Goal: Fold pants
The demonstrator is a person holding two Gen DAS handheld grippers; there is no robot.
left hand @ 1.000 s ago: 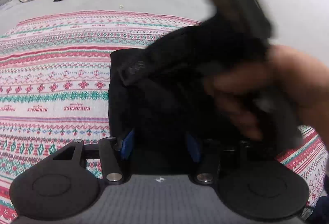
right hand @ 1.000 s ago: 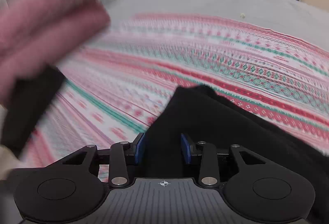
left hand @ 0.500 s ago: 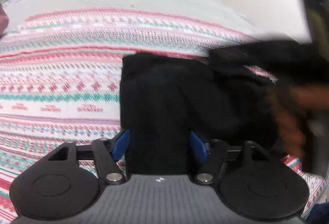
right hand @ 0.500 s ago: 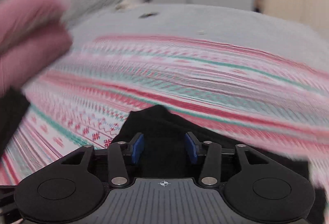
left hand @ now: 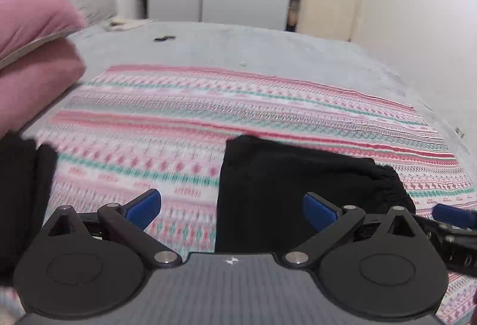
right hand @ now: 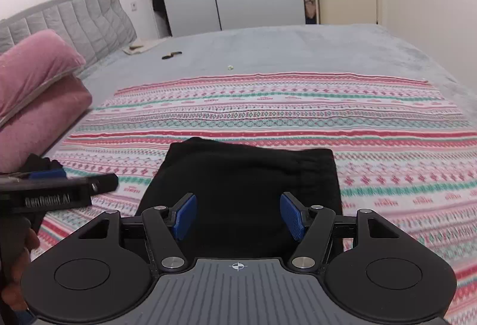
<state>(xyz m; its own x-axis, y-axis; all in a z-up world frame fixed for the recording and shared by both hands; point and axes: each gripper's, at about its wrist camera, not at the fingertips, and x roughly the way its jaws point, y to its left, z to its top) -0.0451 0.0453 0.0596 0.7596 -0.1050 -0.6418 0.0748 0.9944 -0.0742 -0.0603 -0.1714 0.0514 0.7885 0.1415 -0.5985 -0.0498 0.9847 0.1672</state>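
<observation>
Both grippers opening, nothing between their jaws: my right gripper (right hand: 238,216) sits centred over the folded black pants (right hand: 244,185), long axis crosswise mid-frame; left gripper (left hand: 231,210) is off their left edge.

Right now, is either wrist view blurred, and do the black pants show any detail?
Left wrist view: patterned blanket smeared by motion. Right wrist view: sharper, with slight smear at right. In both, the pants read as flat black, folds barely visible; fisheye bends the walls.

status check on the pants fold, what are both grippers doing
Left hand-held gripper and right hand-held gripper opening, nothing between the pads. Black pants folded flat on the striped blanket. Nothing in the way.
</observation>
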